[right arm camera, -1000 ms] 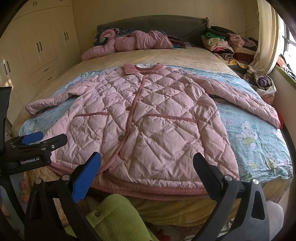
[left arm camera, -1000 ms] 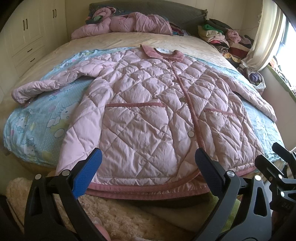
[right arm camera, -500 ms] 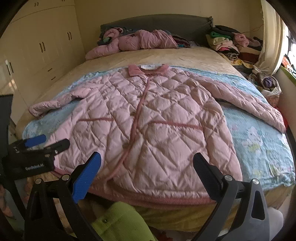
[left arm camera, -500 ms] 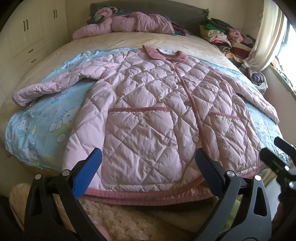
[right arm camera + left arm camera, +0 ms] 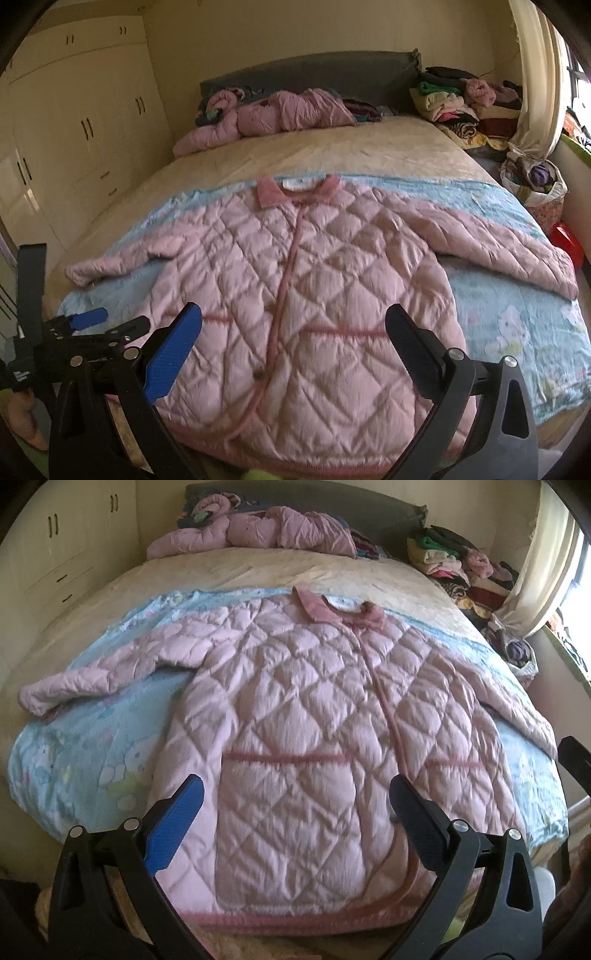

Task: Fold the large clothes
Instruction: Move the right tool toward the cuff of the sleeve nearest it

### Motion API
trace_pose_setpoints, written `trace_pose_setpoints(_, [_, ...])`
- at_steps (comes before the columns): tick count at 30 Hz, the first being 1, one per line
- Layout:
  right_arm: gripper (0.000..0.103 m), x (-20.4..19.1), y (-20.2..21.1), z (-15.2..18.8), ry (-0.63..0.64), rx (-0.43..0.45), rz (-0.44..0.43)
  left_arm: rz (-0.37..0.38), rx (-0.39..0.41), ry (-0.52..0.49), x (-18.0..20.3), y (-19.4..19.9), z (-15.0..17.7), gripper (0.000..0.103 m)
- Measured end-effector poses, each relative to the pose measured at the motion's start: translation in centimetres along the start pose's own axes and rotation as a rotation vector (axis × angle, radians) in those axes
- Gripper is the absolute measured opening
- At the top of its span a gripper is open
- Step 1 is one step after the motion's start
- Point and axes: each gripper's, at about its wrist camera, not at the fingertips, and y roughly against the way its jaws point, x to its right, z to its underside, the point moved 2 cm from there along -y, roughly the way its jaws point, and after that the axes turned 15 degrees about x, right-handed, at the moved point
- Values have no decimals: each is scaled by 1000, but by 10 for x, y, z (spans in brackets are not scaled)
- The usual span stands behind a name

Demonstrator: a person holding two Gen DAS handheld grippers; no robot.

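A large pink quilted coat (image 5: 314, 709) lies flat and face up on the bed, collar at the far end, both sleeves spread out to the sides. It also shows in the right wrist view (image 5: 306, 291). My left gripper (image 5: 295, 805) is open and empty, above the coat's lower left pocket near the hem. My right gripper (image 5: 293, 332) is open and empty, above the coat's lower front by the button placket. The left gripper also shows at the left edge of the right wrist view (image 5: 107, 325).
The coat rests on a light blue cartoon blanket (image 5: 85, 746) over a beige bed (image 5: 332, 155). Another pink jacket (image 5: 280, 110) lies by the headboard. A pile of clothes (image 5: 461, 103) sits at the far right. Wardrobes (image 5: 81, 122) stand on the left.
Both grippers have moved forward and up over the coat's lower part. The hem now sits closer to the bottom of each view. Both stay open.
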Motion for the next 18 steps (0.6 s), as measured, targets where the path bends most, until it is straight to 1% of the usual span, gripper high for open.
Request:
trace_pose_setpoints(3, [99,2,-6,-16,-14,23,-11,17,-5,7,3,-8,-15,94])
trace_pose_setpoints(5, [99,4,-12,-26,-45,31,-41,25,3,14,5,-13,-28,94])
trace_pose_setpoints(8, [99,8,-21,-41,-71,46,-53,14,23,25,5,-19,-45,94])
trace_pose_setpoints(10, [99,12,-24,-47,-83,57,-52,6,32,23,6,-23,-55,94])
trace_pose_setpoints(13, [99,18,-34,-59,-107,70,-47,20,32,28,9,-30,-67,94])
trace_pose_setpoints(18, [99,34,-48,-75,-159,89,-37,34,42,-6,24,-44,-93,94])
